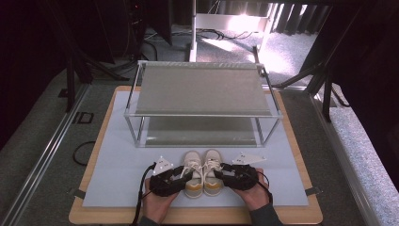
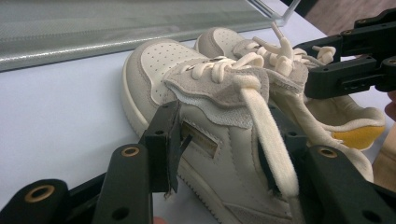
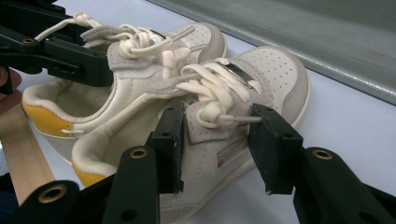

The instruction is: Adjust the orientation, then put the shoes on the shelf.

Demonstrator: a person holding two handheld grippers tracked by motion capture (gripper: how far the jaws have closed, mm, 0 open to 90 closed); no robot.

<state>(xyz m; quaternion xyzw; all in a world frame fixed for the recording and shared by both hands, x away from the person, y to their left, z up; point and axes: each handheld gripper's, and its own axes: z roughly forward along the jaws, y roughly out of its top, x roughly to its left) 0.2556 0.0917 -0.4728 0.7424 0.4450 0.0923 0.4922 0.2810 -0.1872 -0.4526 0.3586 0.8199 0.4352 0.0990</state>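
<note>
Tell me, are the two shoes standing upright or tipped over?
Upright. Both shoes, the left shoe and the right shoe, rest on their soles on the white mat, laces up, side by side.

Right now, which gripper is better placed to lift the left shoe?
Left. The left gripper has its jaws around the left shoe at its side; the right gripper is on the right shoe.

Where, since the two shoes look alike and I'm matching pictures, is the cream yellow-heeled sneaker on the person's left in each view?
High view: cream yellow-heeled sneaker, left of the pair, at the left gripper.
Left gripper view: near and central, between that camera's own jaws.
Right gripper view: the farther shoe, upper left; the right gripper grips its twin.
Shared landmark: silver two-shelf metal rack beyond the toes.
</note>
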